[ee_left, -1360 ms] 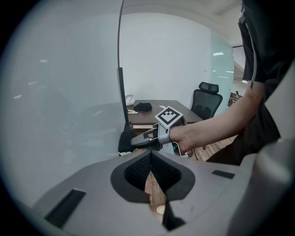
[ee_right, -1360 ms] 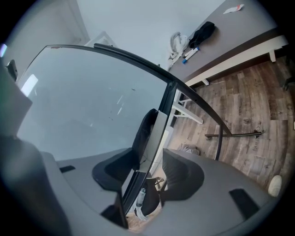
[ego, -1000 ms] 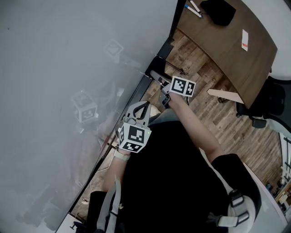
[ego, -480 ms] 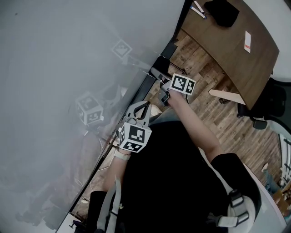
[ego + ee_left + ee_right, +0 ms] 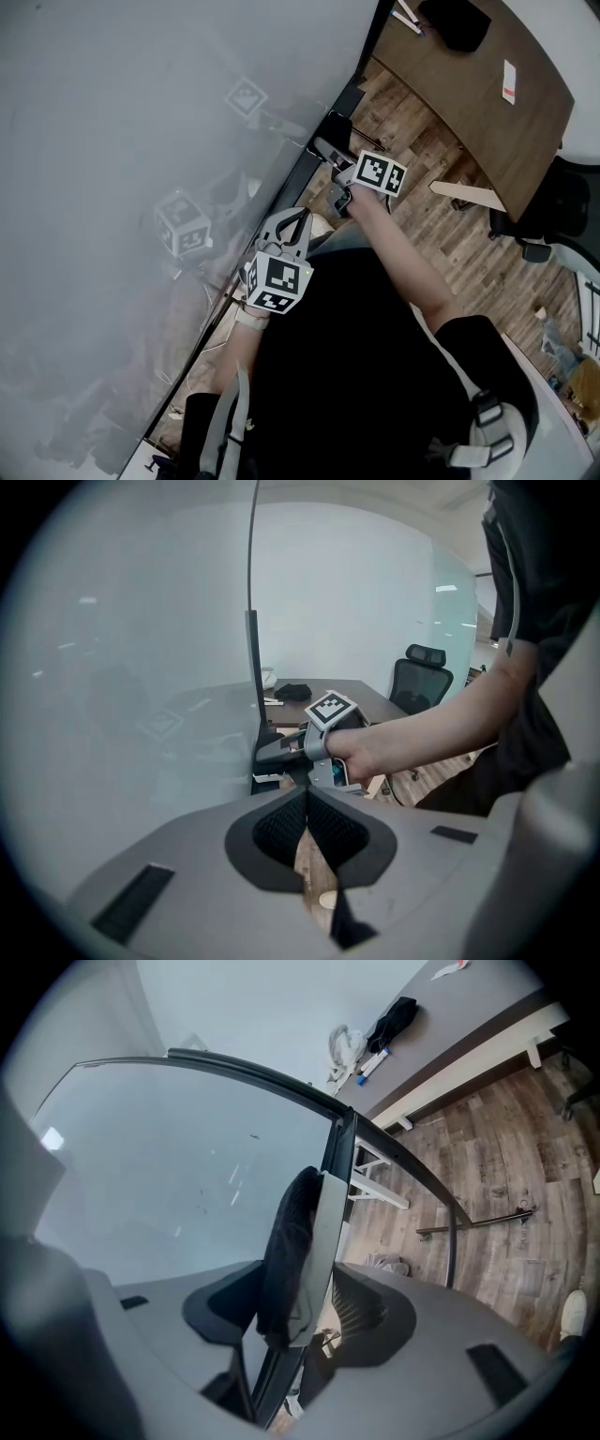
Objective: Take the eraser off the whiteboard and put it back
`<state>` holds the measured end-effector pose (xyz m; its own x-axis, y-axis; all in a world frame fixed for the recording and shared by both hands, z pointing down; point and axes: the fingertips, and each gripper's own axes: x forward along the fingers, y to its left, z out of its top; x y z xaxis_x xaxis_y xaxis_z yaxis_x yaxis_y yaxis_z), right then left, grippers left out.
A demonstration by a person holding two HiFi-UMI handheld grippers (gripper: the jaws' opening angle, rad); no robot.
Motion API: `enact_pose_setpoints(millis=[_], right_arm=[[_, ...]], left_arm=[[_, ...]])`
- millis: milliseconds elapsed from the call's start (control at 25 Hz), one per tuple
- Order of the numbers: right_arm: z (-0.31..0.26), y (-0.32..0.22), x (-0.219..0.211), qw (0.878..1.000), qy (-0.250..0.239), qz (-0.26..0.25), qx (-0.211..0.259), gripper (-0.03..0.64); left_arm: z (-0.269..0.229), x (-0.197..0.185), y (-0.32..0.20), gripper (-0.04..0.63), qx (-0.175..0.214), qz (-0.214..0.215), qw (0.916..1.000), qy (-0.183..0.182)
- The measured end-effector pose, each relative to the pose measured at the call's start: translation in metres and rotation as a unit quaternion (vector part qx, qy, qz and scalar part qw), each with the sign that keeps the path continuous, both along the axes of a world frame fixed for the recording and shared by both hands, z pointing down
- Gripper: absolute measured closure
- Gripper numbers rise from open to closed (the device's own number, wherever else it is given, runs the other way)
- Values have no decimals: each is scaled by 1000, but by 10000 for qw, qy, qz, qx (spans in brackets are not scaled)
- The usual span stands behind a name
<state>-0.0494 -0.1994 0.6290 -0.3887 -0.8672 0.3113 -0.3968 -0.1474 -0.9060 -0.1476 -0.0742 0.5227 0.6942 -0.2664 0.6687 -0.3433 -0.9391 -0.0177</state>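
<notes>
The right gripper pinches the eraser, long axis along the whiteboard edge, felt face toward the whiteboard. The left gripper, jaws pressed together, is empty.

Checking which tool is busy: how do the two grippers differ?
The right gripper is shut on the eraser; the left gripper is shut on nothing. The right gripper reaches toward the edge of the whiteboard; the left gripper hangs nearer the person. Both have jaws closed.

- Wooden desk stands on the plank floor.
- On the desk: black cloth bundle, markers beside it, white card apart.
</notes>
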Motion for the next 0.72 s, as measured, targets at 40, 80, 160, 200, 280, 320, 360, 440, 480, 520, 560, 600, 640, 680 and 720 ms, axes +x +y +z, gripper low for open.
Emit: enact_pose_setpoints(millis=[40,80,160,200,280,320,360,440,480,520,560,600,640,680,720], right_arm=[[-1,1,1,10000,11,10,6,382],[-2,3,2,10000,3,19,10,383],[-4,6,3,10000,-77,49,25,385],[-4,7,4,9999,-120,65,34,385],[-5,9,5,9998,-157,100,42,385],[-5,11,7,9998,-151,126,35,387],[-4,14,9,9998,-139,155,27,393],[-2,20,13,9997,-157,205,45,396],[-2,24,15,9996,-182,225,70,397],[-2,27,17,9995,-198,241,95,400],[-2,31,19,9994,-198,254,116,402],[-3,34,22,9994,-184,264,130,405],[-3,37,26,9994,-163,277,139,408],[-3,39,29,9994,-142,294,147,411],[-3,42,33,9993,-128,318,159,413]], left_arm=[[1,0,0,586,-2,-1,10000,-1],[1,0,0,586,-3,0,10000,0],[1,1,2,586,-4,13,10000,-5],[0,1,3,586,-1,25,10000,-7],[0,3,5,586,10,49,10000,-5],[0,3,6,586,13,57,10000,-4],[1,4,7,586,15,62,10000,-6],[1,5,9,586,17,68,10000,-8],[2,5,10,586,19,72,10000,-9],[2,6,11,586,21,78,10000,-12],[2,7,12,586,23,90,10000,-14],[2,9,13,586,25,107,9999,-18],[2,11,14,586,24,124,9999,-23],[2,14,14,586,22,139,9999,-27],[2,16,13,586,20,152,9999,-27]])
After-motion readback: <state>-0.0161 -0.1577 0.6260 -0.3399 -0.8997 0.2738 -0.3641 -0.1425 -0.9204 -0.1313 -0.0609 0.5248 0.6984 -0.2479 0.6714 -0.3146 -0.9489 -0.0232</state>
